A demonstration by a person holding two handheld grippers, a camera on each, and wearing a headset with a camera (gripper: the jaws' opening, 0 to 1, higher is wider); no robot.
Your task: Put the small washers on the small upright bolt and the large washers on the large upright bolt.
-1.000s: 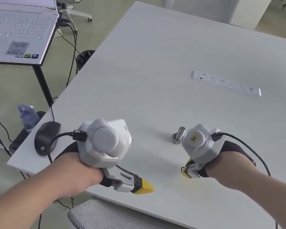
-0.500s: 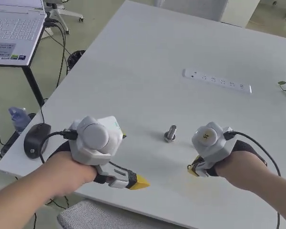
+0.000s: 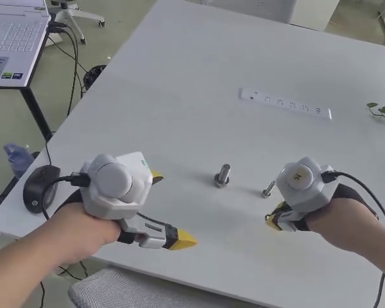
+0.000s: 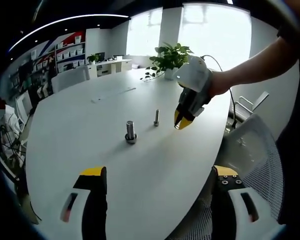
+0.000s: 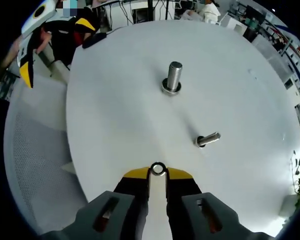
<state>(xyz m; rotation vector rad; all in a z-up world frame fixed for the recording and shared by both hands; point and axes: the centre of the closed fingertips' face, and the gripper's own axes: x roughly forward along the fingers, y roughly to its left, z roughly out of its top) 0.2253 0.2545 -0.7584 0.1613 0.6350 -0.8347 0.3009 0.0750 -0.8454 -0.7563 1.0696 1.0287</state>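
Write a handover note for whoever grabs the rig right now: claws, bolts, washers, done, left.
Left claw: open, empty, at the near edge of the table.
Right claw: shut on a washer, above the table, short of the small bolt.
The large bolt and the small bolt stand upright mid-table, apart.
Done: one washer is in the grip. The ring at the large bolt's base may be a washer or its head; cannot tell.
Left: put the held washer on its matching bolt. Its size is hard to judge here.

Office: laptop (image 3: 9,38), meeting table (image 3: 199,77), mesh chair (image 4: 255,150)
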